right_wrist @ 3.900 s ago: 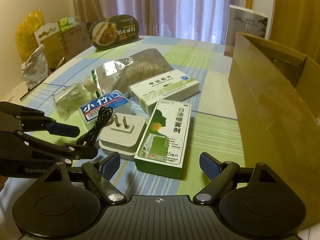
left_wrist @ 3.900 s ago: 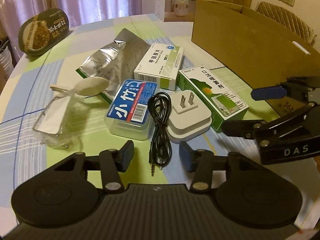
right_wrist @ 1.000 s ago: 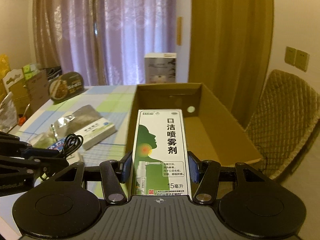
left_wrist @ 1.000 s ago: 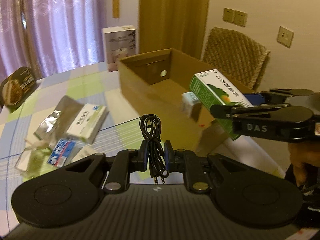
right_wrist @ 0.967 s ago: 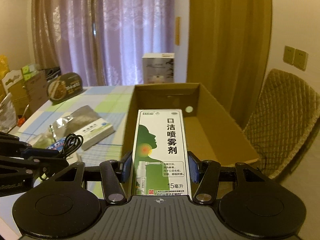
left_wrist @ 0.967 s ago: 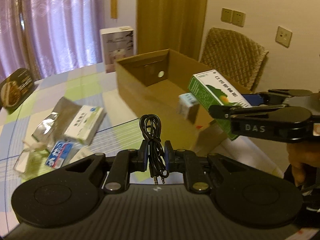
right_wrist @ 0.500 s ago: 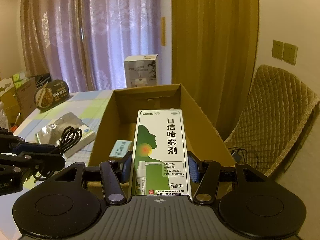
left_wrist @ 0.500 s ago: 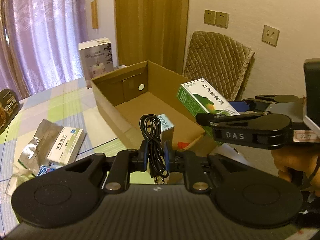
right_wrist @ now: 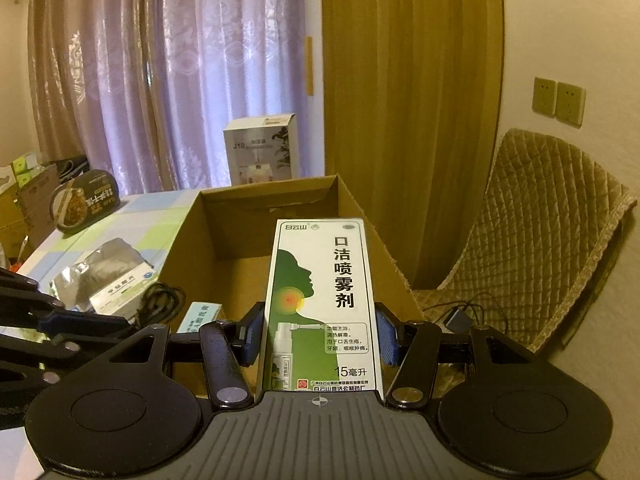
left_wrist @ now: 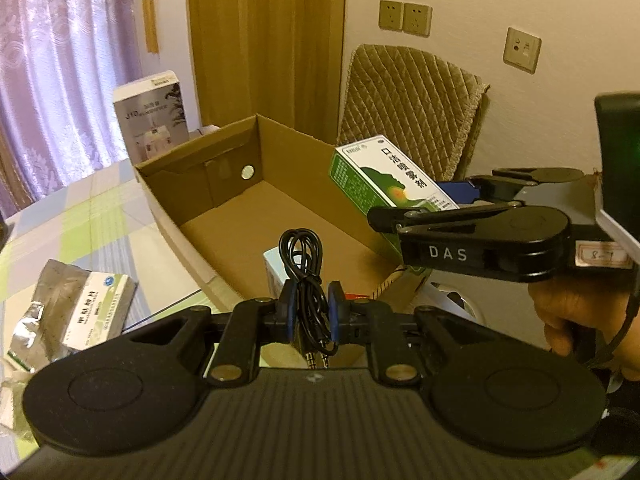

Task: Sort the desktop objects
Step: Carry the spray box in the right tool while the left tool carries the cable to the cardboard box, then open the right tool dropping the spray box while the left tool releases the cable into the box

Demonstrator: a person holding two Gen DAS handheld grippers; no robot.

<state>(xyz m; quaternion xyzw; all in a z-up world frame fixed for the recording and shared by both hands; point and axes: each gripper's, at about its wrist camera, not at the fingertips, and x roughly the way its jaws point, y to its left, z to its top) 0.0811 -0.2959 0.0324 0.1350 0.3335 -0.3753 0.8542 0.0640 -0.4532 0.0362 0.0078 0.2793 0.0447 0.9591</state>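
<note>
Left tongs (left_wrist: 311,312) were clenched on a coiled black audio cable (left_wrist: 303,268), plugs hanging toward the camera, held above the near end of an open cardboard box (left_wrist: 224,216) on the worktop (left_wrist: 80,216). Right tongs (right_wrist: 320,338) gripped a green-and-white spray box (right_wrist: 322,304) by its long sides, lengthwise, also over the box's near end, w/ a hand (left_wrist: 576,316) on the handle. A small white carton (right_wrist: 200,316) lay inside the box at the near left. Left of the box on the worktop: a white medicine box (left_wrist: 100,308) resting on a silver foil pouch (left_wrist: 44,312). Far end: a tall white product box (right_wrist: 260,148); far left, a dark oval food tray (right_wrist: 82,204).
</note>
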